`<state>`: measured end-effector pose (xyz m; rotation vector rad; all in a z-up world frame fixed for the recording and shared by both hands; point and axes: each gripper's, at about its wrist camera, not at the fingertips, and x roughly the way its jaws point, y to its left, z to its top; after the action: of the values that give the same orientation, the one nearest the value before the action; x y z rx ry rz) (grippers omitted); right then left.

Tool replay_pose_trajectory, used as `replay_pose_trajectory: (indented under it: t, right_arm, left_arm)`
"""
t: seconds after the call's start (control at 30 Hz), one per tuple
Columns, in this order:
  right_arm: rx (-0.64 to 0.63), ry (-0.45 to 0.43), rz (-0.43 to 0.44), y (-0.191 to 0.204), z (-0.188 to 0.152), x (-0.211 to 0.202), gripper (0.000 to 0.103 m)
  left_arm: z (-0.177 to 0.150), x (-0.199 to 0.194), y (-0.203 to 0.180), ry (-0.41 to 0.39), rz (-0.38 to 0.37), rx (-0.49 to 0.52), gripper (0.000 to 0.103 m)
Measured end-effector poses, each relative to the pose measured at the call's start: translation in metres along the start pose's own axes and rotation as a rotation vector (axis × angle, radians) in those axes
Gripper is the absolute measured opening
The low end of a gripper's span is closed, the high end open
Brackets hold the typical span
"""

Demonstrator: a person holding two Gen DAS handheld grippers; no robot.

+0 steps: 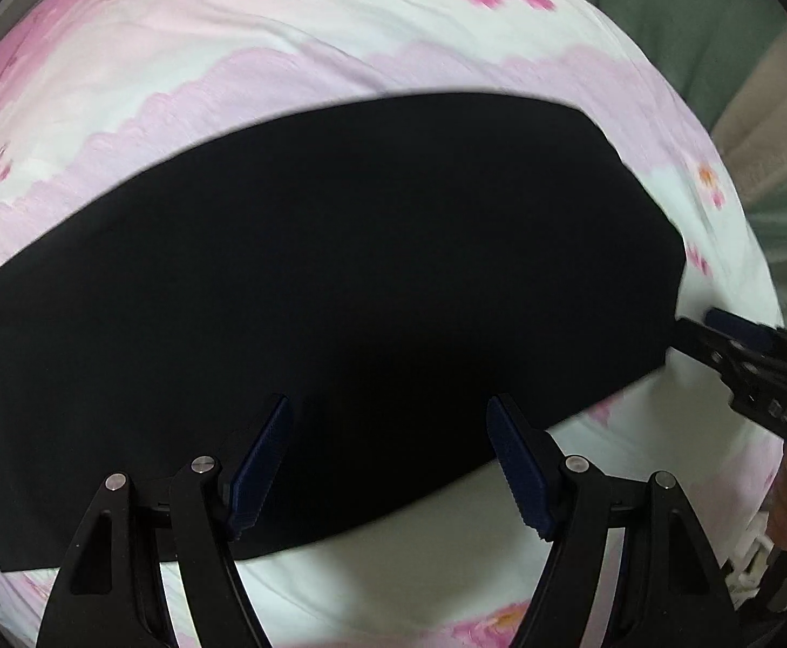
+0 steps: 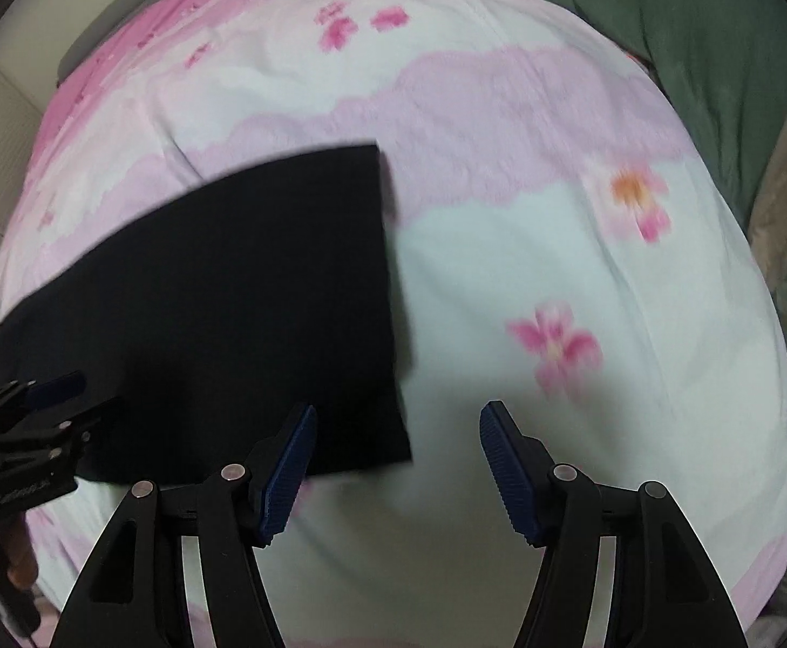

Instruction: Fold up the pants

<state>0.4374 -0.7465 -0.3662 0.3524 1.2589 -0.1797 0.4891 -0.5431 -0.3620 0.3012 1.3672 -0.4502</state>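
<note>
**Both grippers open over one pair of black pants**

Left gripper (image 1: 388, 464) hovers with its two blue-padded fingers spread wide apart, holding nothing, above the near edge of the black pants (image 1: 312, 281). Right gripper (image 2: 396, 467) is likewise spread wide and empty; its left finger pad (image 2: 285, 478) sits over the pants' near right corner, while the other pad is over bare bedding.

One pair of pants is in view. It lies flat on a floral bed cover (image 1: 339, 38), as a smooth, even black slab with no creases, seams or pockets that can be made out. Its edges are straight and its right end is cut square, with a sharp corner toward the far side (image 2: 374, 154). In the left wrist view the cloth runs off the left border, so its full length cannot be told.

The cover is white and pink with scattered pink flowers. Beyond it, at the far right, lies one dark green cloth (image 2: 663, 27).

Each camera catches the other gripper at the frame's edge, beside the pants.
</note>
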Motion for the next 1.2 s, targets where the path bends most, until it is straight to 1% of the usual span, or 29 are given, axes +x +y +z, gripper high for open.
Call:
replay_pose_trajectory:
  t: [0.07, 0.1, 0.17, 0.23, 0.27, 0.33, 0.4, 0.47, 0.53, 0.6, 0.67, 0.73, 0.8, 0.83, 0.93, 0.97, 1.03, 1.1, 1.13, 1.2]
  right_arm:
    - [0.003, 0.031, 0.003, 0.0, -0.007, 0.008, 0.054]
    - [0.004, 0.05, 0.008, 0.002, -0.009, 0.012, 0.054]
    - [0.002, 0.061, 0.03, 0.007, -0.013, 0.015, 0.054]
    - [-0.009, 0.064, 0.025, 0.015, -0.014, 0.017, 0.054]
    - [-0.015, 0.051, 0.035, 0.019, -0.014, 0.017, 0.054]
    - [-0.02, 0.04, 0.01, 0.024, -0.011, 0.018, 0.054]
    - [-0.013, 0.024, 0.014, 0.028, -0.005, 0.013, 0.053]
    - [-0.008, -0.052, 0.054, 0.032, -0.001, -0.007, 0.053]
    - [-0.04, -0.107, 0.065, 0.039, 0.002, -0.022, 0.053]
    - [-0.056, -0.105, 0.035, 0.041, 0.002, -0.026, 0.053]
    - [-0.081, -0.113, 0.037, 0.042, -0.002, -0.031, 0.053]
    - [-0.086, -0.086, 0.034, 0.04, -0.007, -0.034, 0.053]
    - [-0.083, -0.053, 0.063, 0.039, -0.017, -0.034, 0.053]
    - [-0.088, -0.038, 0.062, 0.038, -0.019, -0.033, 0.053]
    - [-0.109, -0.005, 0.009, 0.038, -0.027, -0.024, 0.053]
    - [-0.102, -0.007, 0.005, 0.038, -0.028, -0.025, 0.053]
    - [-0.082, -0.021, 0.027, 0.04, -0.028, -0.028, 0.053]
    - [-0.057, 0.007, 0.045, 0.041, -0.029, -0.022, 0.053]
    - [-0.059, 0.018, 0.042, 0.042, -0.032, -0.019, 0.053]
    - [-0.086, 0.022, -0.002, 0.047, -0.037, -0.009, 0.053]
  left_arm:
    - [-0.005, 0.0, -0.005, 0.002, 0.013, 0.017, 0.074]
    - [-0.008, 0.0, -0.007, -0.002, 0.016, 0.026, 0.074]
    - [-0.01, -0.002, -0.008, -0.005, 0.027, 0.034, 0.074]
    - [-0.01, -0.005, -0.007, -0.014, 0.027, 0.032, 0.074]
    - [-0.01, -0.008, -0.007, -0.023, 0.031, 0.029, 0.074]
    - [-0.01, -0.014, -0.005, -0.039, 0.04, 0.024, 0.074]
    - [-0.01, -0.019, -0.004, -0.054, 0.036, 0.02, 0.074]
    - [-0.01, -0.021, -0.003, -0.058, 0.035, 0.017, 0.074]
    - [-0.011, -0.021, -0.005, -0.058, 0.034, 0.013, 0.074]
    - [-0.011, -0.022, -0.005, -0.058, 0.027, 0.013, 0.074]
    - [-0.014, -0.023, -0.004, -0.059, 0.022, 0.014, 0.074]
    - [-0.017, -0.026, -0.002, -0.058, 0.014, 0.019, 0.074]
    - [-0.017, -0.025, -0.003, -0.06, 0.018, 0.028, 0.074]
    - [-0.015, -0.027, 0.002, -0.061, 0.024, 0.03, 0.074]
    - [-0.018, -0.032, 0.01, -0.067, 0.035, 0.02, 0.074]
    - [-0.022, -0.035, 0.01, -0.072, 0.034, 0.012, 0.074]
    - [-0.027, -0.041, 0.014, -0.08, 0.038, -0.001, 0.074]
    - [-0.033, -0.045, 0.019, -0.091, 0.046, -0.019, 0.074]
    - [-0.036, -0.045, 0.02, -0.093, 0.049, -0.026, 0.074]
    - [-0.042, -0.042, 0.024, -0.092, 0.054, -0.042, 0.074]
